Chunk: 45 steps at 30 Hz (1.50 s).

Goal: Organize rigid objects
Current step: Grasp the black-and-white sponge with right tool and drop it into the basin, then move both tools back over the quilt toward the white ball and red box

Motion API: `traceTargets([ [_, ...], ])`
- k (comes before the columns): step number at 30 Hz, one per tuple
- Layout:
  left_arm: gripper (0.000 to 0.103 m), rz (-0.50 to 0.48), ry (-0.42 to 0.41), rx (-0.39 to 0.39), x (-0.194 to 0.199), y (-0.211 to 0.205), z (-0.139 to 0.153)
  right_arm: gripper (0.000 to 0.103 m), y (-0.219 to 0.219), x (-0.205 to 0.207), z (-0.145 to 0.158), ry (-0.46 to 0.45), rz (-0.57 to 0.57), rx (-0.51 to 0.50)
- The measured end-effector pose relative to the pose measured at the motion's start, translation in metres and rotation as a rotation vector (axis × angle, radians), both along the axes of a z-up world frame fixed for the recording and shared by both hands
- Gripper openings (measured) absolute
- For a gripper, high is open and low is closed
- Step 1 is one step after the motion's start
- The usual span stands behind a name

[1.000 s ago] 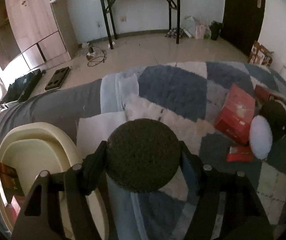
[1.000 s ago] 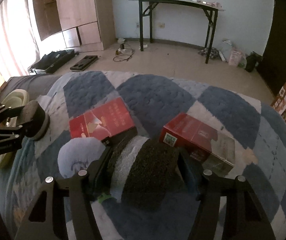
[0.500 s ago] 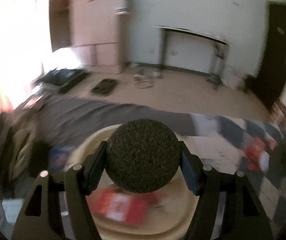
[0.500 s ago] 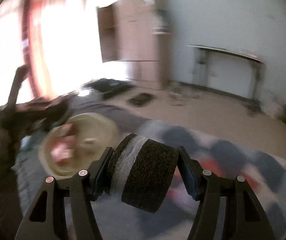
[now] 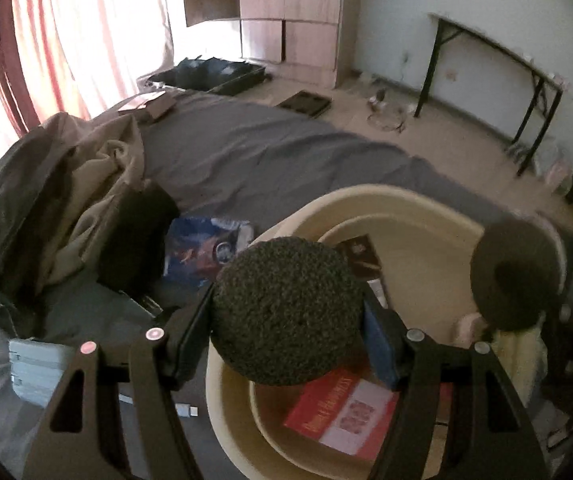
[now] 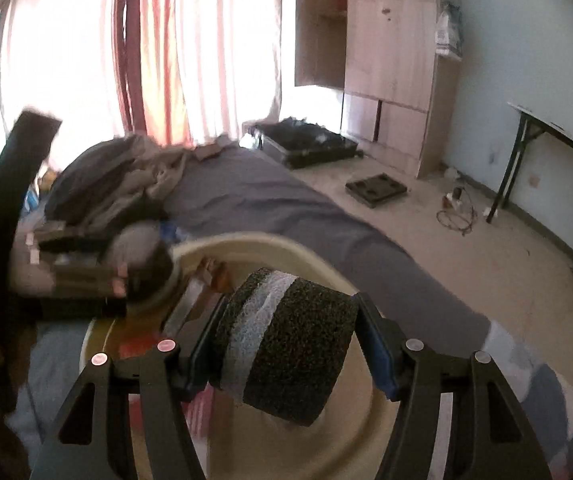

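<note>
Here the left gripper (image 5: 288, 316) pinches a dark round sponge disc (image 5: 286, 314) between its pads, held over the cream basin (image 5: 402, 208); below and just ahead of it a red box (image 5: 342, 414) lies flat inside the basin; the right gripper (image 6: 286, 344) clamps a dark sponge roll with a pale band (image 6: 282, 344), poised above the same basin's rim (image 6: 246, 240).

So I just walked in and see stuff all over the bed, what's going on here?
A person is tidying with a handheld gripper in each hand. The left gripper and right gripper each clamp a dark foam disc, both held over the cream basin on the bed. A red box already lies inside it.
</note>
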<state>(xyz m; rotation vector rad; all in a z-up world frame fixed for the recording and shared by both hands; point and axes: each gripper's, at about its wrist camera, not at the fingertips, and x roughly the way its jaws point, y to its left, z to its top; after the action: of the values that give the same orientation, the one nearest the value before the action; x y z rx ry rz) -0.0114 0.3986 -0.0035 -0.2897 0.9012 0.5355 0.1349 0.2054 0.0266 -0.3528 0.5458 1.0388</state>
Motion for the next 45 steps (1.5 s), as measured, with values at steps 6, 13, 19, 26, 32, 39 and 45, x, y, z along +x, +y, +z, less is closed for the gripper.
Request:
traceTargets([
  [6,0.069,-0.043,0.022,-0.033,0.009,-0.005,-0.006,0.063,0.043,0.028,-0.041,0.031,0.017,-0.075],
  [13,0.071,-0.046,0.043,-0.025,0.015,-0.007,-0.008,0.064,0.061,0.047,-0.060,0.074,-0.004,-0.104],
  [19,0.102,0.010,-0.016,-0.036,0.011,-0.001,0.004,0.096,0.061,0.043,-0.053,0.071,-0.013,-0.104],
  [26,0.103,-0.020,-0.207,0.003,-0.015,-0.025,0.060,0.103,-0.018,0.029,-0.016,0.092,-0.082,0.074],
  [32,0.103,-0.298,-0.363,-0.141,0.026,-0.093,0.078,0.103,-0.184,0.020,0.019,-0.005,-0.347,0.160],
  [39,0.103,-0.595,-0.187,0.015,0.081,-0.239,0.062,0.103,-0.339,0.019,-0.010,0.013,-0.696,0.081],
  [45,0.103,-0.862,-0.134,0.030,0.086,-0.338,0.045,0.103,-0.400,0.047,-0.046,0.189,-0.806,0.210],
])
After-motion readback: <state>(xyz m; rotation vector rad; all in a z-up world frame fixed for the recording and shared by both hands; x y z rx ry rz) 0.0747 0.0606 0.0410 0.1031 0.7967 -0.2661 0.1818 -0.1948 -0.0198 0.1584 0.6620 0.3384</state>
